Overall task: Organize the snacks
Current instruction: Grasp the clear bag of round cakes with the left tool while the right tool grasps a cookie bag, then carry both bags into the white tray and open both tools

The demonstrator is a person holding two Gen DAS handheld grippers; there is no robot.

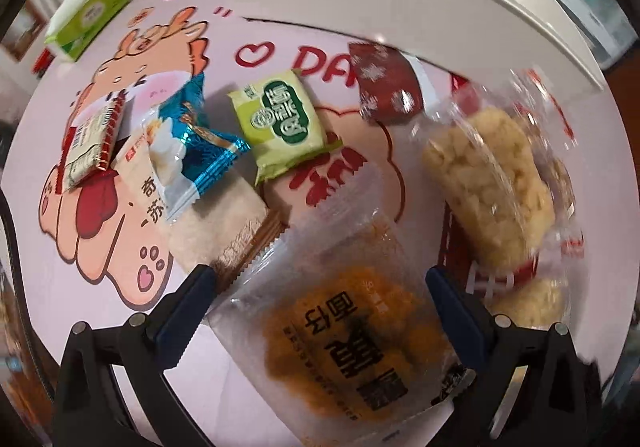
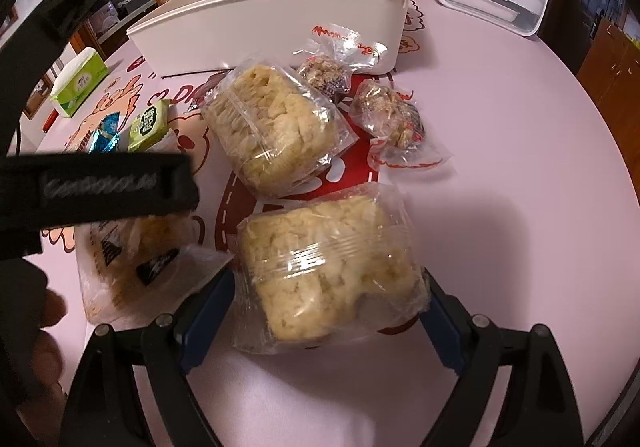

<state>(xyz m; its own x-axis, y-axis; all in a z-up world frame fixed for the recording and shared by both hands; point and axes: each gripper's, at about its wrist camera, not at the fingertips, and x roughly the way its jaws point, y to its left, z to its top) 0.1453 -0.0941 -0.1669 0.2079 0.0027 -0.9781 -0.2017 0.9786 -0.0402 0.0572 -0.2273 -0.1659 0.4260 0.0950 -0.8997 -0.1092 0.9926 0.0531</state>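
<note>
table [image 2: 520, 151]: pink cartoon cover, snacks spread loose across the middle
white bin [image 2: 280, 19]: far side; one orange packet edge shows at its rim, rest of inside hidden
progress: early by the look, nearly everything still out on the table
rice-puff pack [image 2: 328, 267]: near, between right claw [image 2: 326, 311] fingers
right claw: jaws wide apart, pads flank the pack, no clear squeeze; angled steeply down
floss-bread pack [image 1: 340, 331]: near left, under left claw [image 1: 320, 295]
left claw: jaws apart, straddling the pack, pointing almost straight down
small packets: green square [image 1: 286, 121], blue wrapper [image 1: 192, 143] lie left
</note>
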